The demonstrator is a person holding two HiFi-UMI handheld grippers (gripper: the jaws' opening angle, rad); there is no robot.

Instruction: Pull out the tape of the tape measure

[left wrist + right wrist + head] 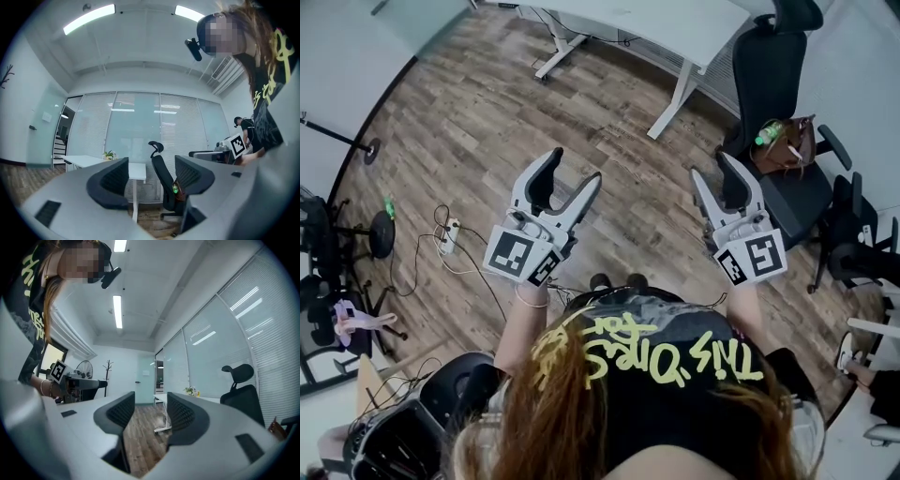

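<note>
Head view: the person is holding the left gripper and the right gripper side by side in the air, well apart from each other, over the brown wood-plank floor. Both are pointing away from the body, and the jaws of each are standing spread with nothing between them. The tape measure is showing in none of the views, so its place, direction and long axis cannot be told. Ahead, a white desk on white legs is bounding the open floor, and a black office chair carrying a brown bag and a green bottle is standing just right of the right gripper. A white power strip with loose cables is lying on the floor to the left.

Left gripper view: the jaws are gaping apart and pinching nothing. Between them the desk leg and the chair are showing far behind, in front of a glass wall with pale blinds. The right gripper's marker cube is sitting off to the right.

Right gripper view: the jaws are also standing apart and gripping nothing, with bare floor running away between them toward the desk. The left gripper is showing at the left, near a black coat stand.
</note>
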